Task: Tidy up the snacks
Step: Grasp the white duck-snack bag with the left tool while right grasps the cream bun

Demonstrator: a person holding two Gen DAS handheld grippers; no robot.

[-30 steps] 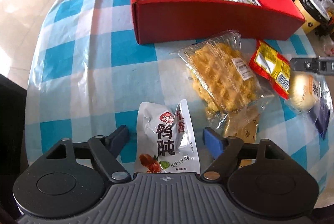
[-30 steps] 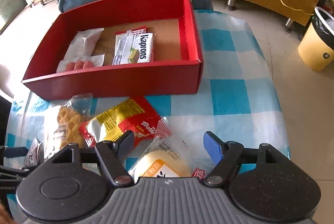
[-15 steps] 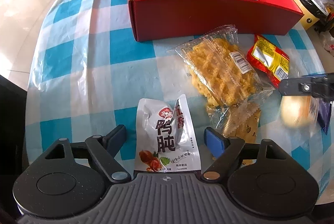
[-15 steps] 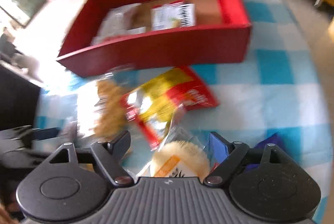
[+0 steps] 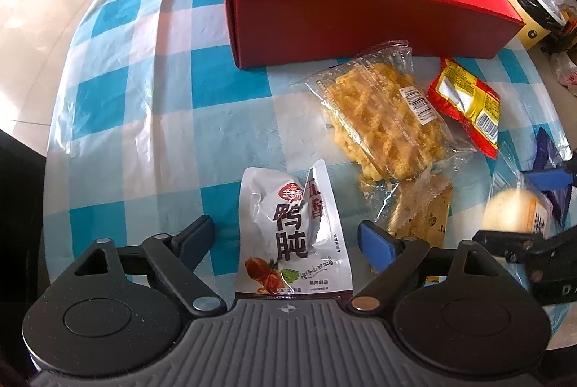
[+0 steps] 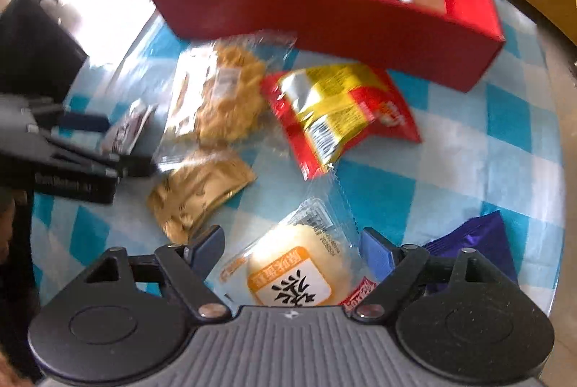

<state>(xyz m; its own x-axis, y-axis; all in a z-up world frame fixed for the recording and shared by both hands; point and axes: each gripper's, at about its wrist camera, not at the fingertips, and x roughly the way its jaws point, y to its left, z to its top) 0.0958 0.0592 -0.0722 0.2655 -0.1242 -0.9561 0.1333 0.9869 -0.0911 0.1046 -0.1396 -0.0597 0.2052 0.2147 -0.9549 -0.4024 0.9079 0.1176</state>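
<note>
1. While both jaws have just widened, the left hand-held gripper [image 5: 285,235] straddles the white pouch [image 5: 294,232] unpinched near the desk's [image 5: 151,120] front edge.
2. Right hand-held gripper [image 6: 292,250], open, brackets the bun [image 6: 295,275]; closing may crush it or snag the purple packet [image 6: 479,243].

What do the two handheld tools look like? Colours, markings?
Both match: ribbed grey body, two black round-ended linkage lobes with silver and copper pivot pins. Left tool has one dark finger, one blue finger. Right tool likewise; the right view shows blurred white lettering on the left one's side.
</note>
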